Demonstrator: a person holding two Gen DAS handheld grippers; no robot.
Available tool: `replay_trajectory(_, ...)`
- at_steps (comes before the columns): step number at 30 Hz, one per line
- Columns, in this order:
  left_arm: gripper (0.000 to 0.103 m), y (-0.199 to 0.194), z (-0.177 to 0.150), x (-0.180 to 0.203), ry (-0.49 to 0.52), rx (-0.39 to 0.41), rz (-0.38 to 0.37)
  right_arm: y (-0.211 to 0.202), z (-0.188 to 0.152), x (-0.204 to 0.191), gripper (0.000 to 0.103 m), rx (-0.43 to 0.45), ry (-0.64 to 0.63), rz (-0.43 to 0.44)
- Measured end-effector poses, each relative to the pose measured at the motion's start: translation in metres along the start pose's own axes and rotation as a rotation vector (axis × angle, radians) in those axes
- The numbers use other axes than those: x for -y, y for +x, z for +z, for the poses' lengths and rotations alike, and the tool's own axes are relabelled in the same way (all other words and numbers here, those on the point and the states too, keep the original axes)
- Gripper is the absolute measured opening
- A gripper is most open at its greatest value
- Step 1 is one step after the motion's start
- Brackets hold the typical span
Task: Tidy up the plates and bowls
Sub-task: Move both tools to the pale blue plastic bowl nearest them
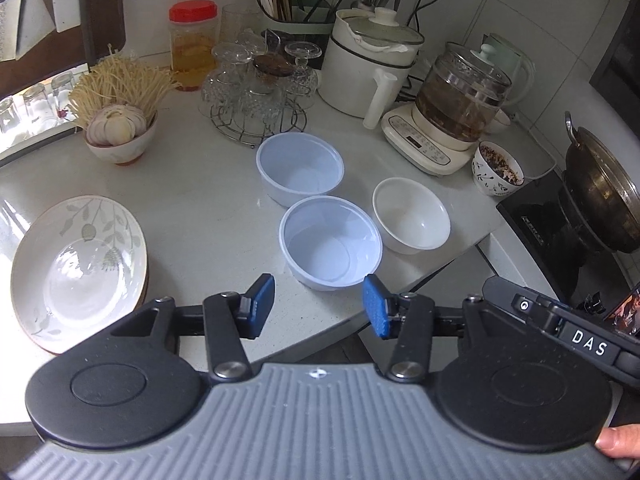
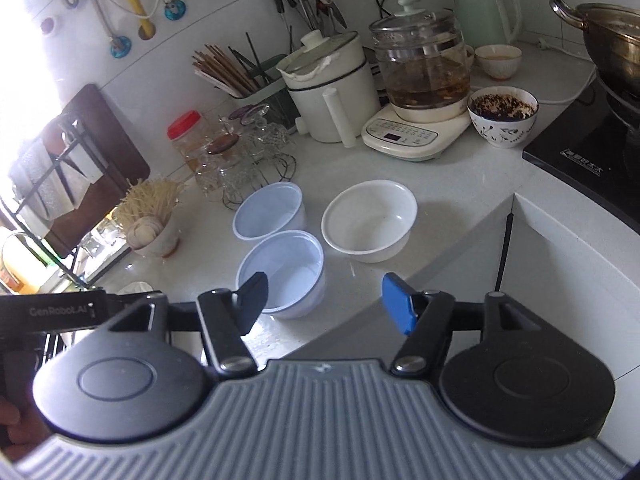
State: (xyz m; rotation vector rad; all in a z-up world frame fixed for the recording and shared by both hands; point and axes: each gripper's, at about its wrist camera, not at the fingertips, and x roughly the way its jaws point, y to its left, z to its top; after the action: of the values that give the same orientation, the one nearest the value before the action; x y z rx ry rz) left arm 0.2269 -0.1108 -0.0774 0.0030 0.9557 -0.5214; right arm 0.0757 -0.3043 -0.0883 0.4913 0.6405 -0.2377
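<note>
Two pale blue plastic bowls stand on the white counter: a near one (image 1: 331, 242) (image 2: 282, 274) and a far one (image 1: 301, 168) (image 2: 269, 210). A white ceramic bowl (image 1: 412, 220) (image 2: 370, 226) sits just right of them. A white plate with a leaf pattern (image 1: 78, 266) lies at the left, on top of another dish. My left gripper (image 1: 318, 306) is open and empty, just in front of the near blue bowl. My right gripper (image 2: 324, 300) is open and empty, its left finger over the near blue bowl's rim.
A bowl of garlic and enoki mushrooms (image 1: 118, 128), a rack of glass cups (image 1: 260, 92), a white pot (image 1: 370, 68), a glass kettle (image 1: 460, 100), a patterned bowl of food (image 1: 498, 168) and a wok on a cooktop (image 1: 600, 192) crowd the back. The counter edge (image 1: 420, 280) runs just behind the fingers.
</note>
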Motion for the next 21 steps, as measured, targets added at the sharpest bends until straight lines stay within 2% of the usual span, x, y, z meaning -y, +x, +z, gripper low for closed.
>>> replay_trajectory(5, 0.058, 0.028, 0.012, 0.001, -0.005, -0.028, -0.019, 0.020, 0.005, 0.011, 0.066, -0.026, 0.021, -0.007)
replay_trajectory(8, 0.058, 0.050, 0.020, 0.001, -0.013, -0.063, -0.028, 0.037, 0.009, 0.018, 0.066, -0.069, 0.058, -0.025)
replay_trajectory(11, 0.058, 0.072, 0.028, -0.002, -0.038, -0.097, -0.037, 0.054, 0.013, 0.022, 0.066, -0.108, 0.064, -0.005)
replay_trajectory(18, 0.057, 0.114, 0.044, -0.021, -0.086, -0.158, -0.019, 0.100, 0.020, 0.023, 0.050, -0.216, 0.103, 0.058)
replay_trajectory(21, 0.057, 0.129, 0.048, -0.029, -0.113, -0.184, -0.023, 0.117, 0.020, 0.019, 0.046, -0.248, 0.115, 0.081)
